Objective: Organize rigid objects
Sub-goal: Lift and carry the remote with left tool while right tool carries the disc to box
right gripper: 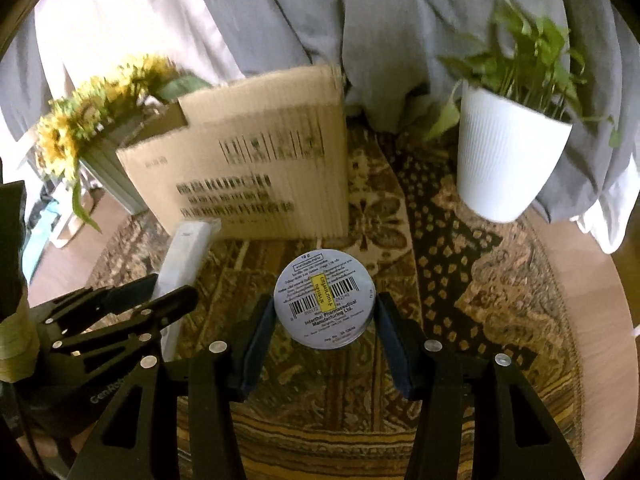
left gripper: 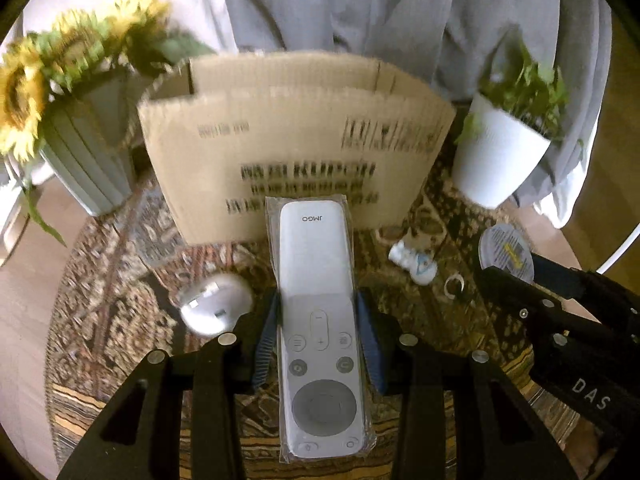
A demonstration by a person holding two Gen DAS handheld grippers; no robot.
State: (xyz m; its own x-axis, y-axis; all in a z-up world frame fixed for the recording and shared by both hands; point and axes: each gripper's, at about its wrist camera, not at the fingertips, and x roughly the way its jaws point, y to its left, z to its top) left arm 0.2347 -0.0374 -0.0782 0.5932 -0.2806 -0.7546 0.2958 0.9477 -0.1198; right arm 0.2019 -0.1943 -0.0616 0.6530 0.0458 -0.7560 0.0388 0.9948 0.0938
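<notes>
Left tongs (left gripper: pixel 320 344) clamp a plastic-wrapped white remote (left gripper: pixel 318 320), lifted before the cardboard box (left gripper: pixel 296 140). Right tongs (right gripper: pixel 326 332) grip a round labelled tin (right gripper: pixel 325 296) above the patterned rug (right gripper: pixel 460 264), white plant pot (right gripper: pixel 508 160) beyond.

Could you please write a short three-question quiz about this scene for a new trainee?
1. True or false: the left gripper holds the remote and the right gripper holds the tin.
2. Which thing stands right of the box in both views? A) sunflowers B) white pot with a green plant C) a lamp
3. Fill in: the remote is wrapped in clear ____.

Key
1. True; each thing sits between its gripper's pads.
2. B, the pot; the sunflowers are on the left.
3. Plastic.
</notes>
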